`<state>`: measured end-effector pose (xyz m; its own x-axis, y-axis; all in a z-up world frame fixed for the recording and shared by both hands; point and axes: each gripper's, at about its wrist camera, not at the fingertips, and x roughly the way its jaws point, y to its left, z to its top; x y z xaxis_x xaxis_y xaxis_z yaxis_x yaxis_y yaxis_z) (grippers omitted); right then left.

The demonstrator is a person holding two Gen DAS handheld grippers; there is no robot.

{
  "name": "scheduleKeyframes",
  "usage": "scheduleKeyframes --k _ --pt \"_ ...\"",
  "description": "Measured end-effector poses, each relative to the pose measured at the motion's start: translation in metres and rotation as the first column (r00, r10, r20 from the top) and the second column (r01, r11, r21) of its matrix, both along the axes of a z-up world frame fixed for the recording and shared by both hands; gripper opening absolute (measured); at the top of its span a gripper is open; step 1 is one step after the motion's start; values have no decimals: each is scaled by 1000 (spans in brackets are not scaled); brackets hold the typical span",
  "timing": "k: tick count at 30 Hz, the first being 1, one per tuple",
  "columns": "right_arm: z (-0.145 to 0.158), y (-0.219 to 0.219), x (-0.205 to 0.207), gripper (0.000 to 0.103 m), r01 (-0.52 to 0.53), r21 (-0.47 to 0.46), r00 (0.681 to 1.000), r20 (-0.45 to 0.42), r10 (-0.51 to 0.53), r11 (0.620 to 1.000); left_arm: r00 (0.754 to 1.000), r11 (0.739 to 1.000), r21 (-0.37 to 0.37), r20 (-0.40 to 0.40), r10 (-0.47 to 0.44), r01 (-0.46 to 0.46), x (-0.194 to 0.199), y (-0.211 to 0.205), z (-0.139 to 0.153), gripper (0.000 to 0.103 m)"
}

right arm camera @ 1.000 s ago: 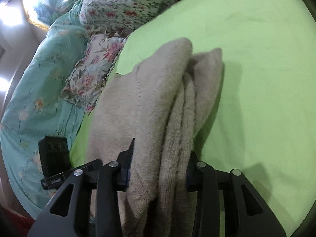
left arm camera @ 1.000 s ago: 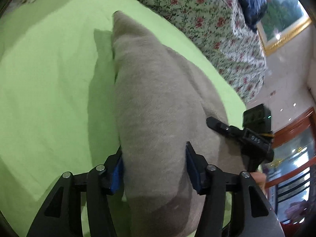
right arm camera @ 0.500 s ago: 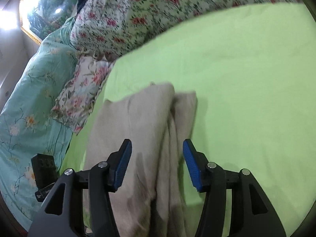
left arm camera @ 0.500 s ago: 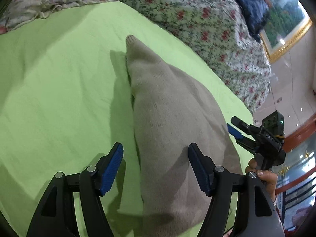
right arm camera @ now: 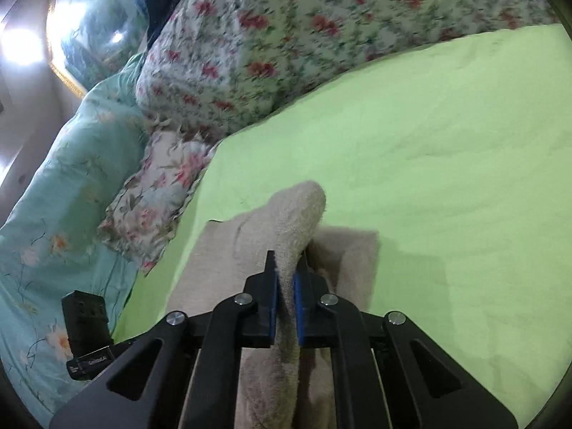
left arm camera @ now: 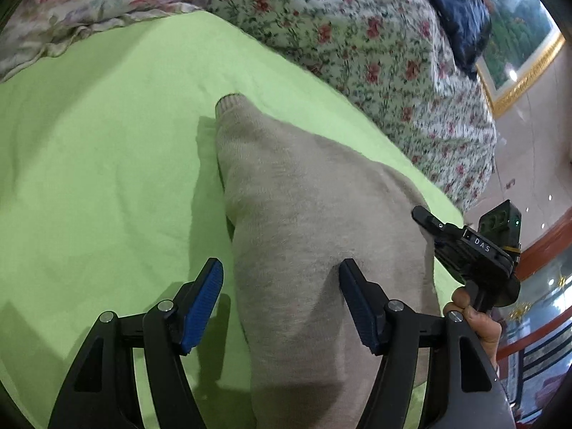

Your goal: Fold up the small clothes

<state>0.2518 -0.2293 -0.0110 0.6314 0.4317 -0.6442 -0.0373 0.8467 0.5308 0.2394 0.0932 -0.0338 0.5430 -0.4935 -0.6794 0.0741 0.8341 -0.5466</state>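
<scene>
A beige knitted garment [left arm camera: 307, 221] lies folded on the green sheet [left arm camera: 100, 164]. My left gripper [left arm camera: 280, 279] is open, its blue pads either side of the garment's near part, not pinching it. In the right wrist view my right gripper [right arm camera: 286, 275] is shut on a raised fold of the same beige garment [right arm camera: 296, 211], which stands up between the pads. The rest of the garment [right arm camera: 350, 257] lies flat beneath. The right gripper [left arm camera: 464, 246] also shows in the left wrist view at the garment's right edge, held by a hand.
Floral quilts [left arm camera: 357, 35] and a floral pillow [right arm camera: 153, 196] border the green sheet at the back. A teal quilt [right arm camera: 53, 196] lies to the left in the right wrist view. A gold-framed picture [left arm camera: 518, 46] hangs on the wall.
Both grippers let go and drew back from the garment. The right gripper then closed on a fold of it. The left stays open.
</scene>
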Motion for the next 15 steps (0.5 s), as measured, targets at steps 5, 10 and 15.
scheduleKeyframes --k 5,10,15 --pt "-38 -7 12 11 21 -31 990 -140 -25 999 999 998 58 -45 7 -4 6 -12 -13 71" --pt "-14 -11 1 16 42 -62 991 -121 -50 997 1000 993 113 -21 14 -11 -11 -13 4 68" --pt "23 -2 -38 16 25 -108 998 -55 -31 994 999 992 125 47 -20 14 -53 -11 25 67"
